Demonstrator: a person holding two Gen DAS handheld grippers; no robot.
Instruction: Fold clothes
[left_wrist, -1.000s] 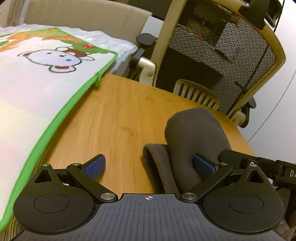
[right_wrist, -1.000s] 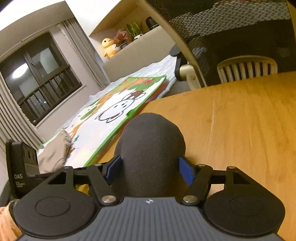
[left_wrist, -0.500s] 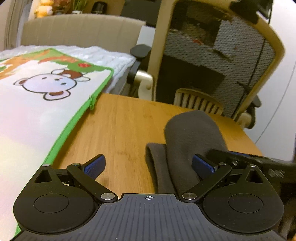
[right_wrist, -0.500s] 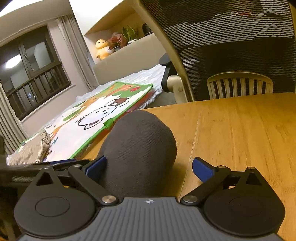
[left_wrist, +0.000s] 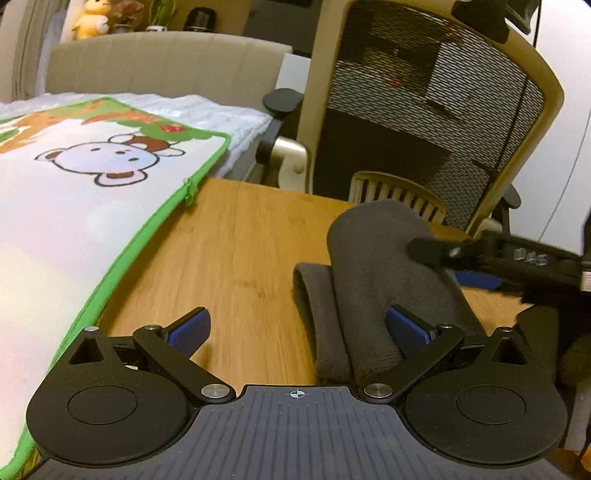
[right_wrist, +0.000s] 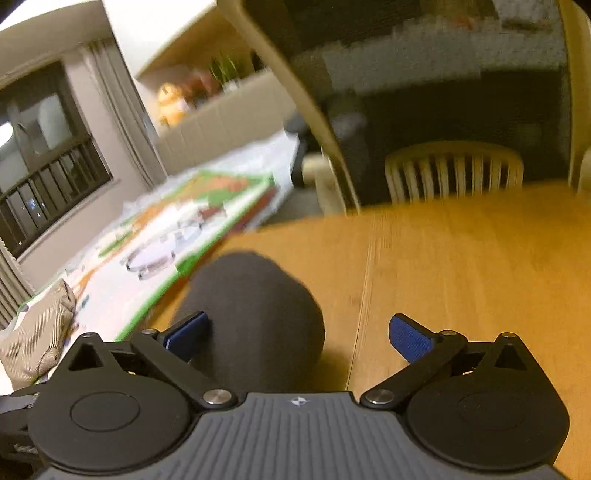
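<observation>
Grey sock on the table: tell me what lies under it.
Under the grey sock lies a second grey layer, sticking out at its left, on the wooden table. How far that layer reaches beneath is covered.

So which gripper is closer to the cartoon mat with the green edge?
Left. The left gripper sits right beside the mat, the sock by its right finger. The right gripper is beyond the sock, open.
</observation>
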